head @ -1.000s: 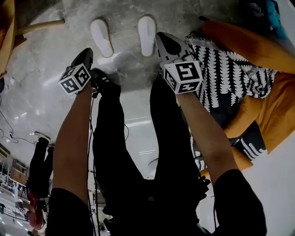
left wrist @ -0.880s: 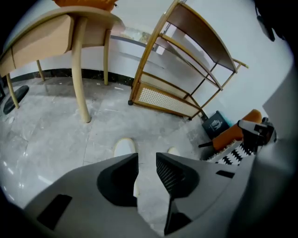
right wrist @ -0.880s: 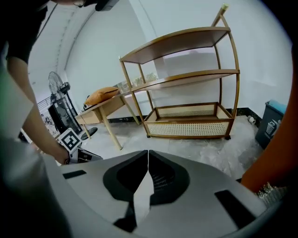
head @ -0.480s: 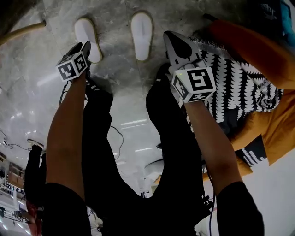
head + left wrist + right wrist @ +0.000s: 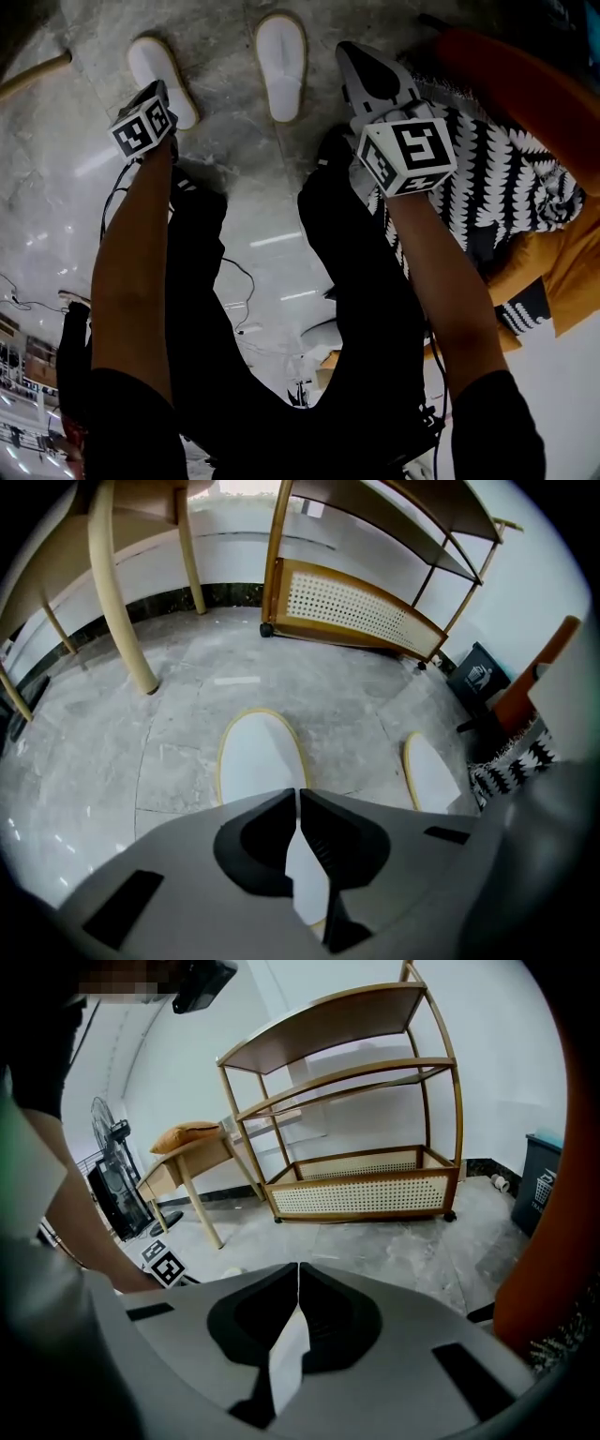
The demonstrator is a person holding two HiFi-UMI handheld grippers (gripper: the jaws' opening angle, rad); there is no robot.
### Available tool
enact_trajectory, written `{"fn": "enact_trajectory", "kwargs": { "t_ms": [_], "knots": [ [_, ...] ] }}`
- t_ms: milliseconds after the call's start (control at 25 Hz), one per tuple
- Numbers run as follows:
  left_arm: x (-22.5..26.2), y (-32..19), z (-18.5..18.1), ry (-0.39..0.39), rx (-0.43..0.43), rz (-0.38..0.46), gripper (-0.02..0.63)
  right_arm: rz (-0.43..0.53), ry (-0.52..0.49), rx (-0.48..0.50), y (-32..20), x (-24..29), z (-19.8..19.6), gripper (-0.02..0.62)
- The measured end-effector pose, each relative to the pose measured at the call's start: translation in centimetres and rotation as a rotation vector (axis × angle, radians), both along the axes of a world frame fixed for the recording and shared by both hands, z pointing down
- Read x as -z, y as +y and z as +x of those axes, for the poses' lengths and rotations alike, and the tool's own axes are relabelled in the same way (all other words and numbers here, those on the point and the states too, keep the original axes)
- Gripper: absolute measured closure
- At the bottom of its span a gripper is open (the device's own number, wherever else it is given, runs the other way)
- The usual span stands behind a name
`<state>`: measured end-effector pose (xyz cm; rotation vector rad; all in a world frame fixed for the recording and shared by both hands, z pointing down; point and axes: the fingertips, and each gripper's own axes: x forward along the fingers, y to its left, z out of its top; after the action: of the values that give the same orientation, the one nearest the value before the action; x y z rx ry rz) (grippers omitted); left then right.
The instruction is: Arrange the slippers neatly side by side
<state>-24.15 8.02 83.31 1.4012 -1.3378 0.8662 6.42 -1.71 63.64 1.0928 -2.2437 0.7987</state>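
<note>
Left gripper (image 5: 298,794) hangs over a slipper (image 5: 258,757), its fingers having just closed, empty; right gripper (image 5: 298,1269) clenched, empty.

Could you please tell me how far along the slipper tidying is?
Done: nothing yet; the left slipper lies slanted, apart from the right slipper. In hand: the left gripper hangs over the left slipper's heel, jaws just closing, tips together, nothing visibly pinched. The right gripper is shut and empty. Left: line both slippers up side by side.
</note>
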Motion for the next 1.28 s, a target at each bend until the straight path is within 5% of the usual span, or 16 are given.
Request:
{"fn": "enact_trajectory", "kwargs": {
  "t_ms": [360,1280],
  "knots": [
    [3.0,0.2,1.0,0.080,0.078,0.004,0.583,-0.058,0.030,0.003,1.1,0.1,0.2,0.561],
    [0.6,1.6,16.4,0.230,0.094,-0.076,0.583,-0.116,0.020,-0.052,2.2,-0.7,4.5,0.561]
  ]
}}
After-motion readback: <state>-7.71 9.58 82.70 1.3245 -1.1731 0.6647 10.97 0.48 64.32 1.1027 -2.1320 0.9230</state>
